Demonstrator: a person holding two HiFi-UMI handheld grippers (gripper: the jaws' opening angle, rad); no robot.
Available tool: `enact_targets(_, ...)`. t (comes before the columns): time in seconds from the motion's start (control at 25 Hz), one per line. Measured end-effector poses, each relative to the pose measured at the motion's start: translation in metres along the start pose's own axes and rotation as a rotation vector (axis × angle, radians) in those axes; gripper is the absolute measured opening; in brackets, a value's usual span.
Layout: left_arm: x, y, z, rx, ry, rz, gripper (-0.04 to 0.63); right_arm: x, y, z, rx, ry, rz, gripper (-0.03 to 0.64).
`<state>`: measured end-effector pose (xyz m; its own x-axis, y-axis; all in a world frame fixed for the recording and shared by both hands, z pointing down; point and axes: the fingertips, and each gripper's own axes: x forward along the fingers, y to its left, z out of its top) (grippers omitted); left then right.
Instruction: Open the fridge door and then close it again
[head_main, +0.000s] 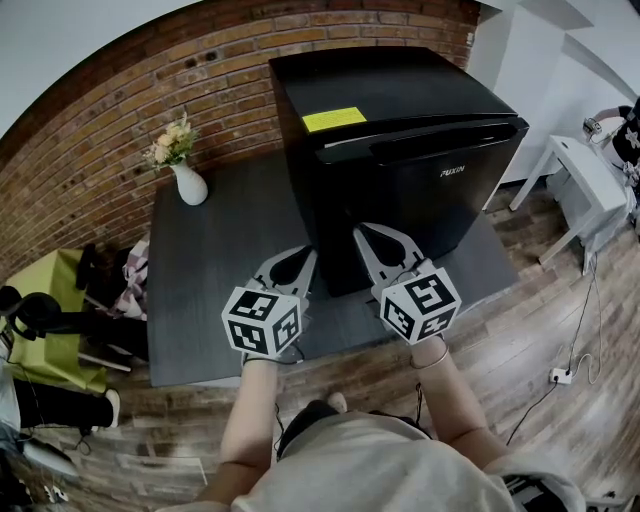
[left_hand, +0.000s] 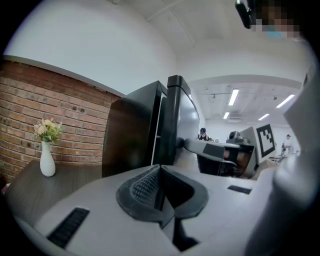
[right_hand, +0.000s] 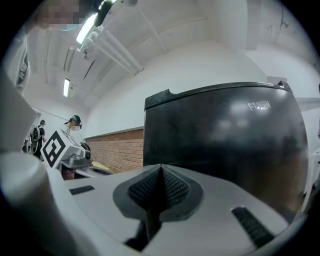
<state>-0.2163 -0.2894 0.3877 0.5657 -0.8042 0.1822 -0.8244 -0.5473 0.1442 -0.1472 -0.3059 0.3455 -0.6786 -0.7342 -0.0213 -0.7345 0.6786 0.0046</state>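
1. Black, glossy and rigid, the small fridge (head_main: 395, 100) is seen standing on a dark grey platform (head_main: 215, 270) against a brick wall (head_main: 90, 150), directly ahead of the 2 grippers.
2. Its door (head_main: 425, 195) faces the person and appears to be shut; a thin seam between door and body is shown in the left gripper view.
3. The left gripper (head_main: 293, 265) is held with its jaws pressed together and nothing between them; it is pointed past the fridge's left side.
4. The right gripper (head_main: 378, 245) is likewise closed and empty, just short of the door front.
5. The door is judged stiff and fairly heavy for its size, with a seal that is likely to resist at first and then let go suddenly.
6. The smooth front would probably be slippery for the pads, so a pinch there is not advised.
7. Hold is best taken at the long recessed grip (head_main: 430, 142) under the door's top edge, away from the hinge; which side is hinged cannot be told.
8. A light cabinet may be dragged along the platform if it is pulled hard.
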Motion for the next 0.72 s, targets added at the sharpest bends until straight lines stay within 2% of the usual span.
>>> enact_targets(0.72,0.012,0.004,-0.002,0.002,0.016,-0.093,0.008,0.015,-0.009,-0.003,0.01,0.002,-0.072,0.0)
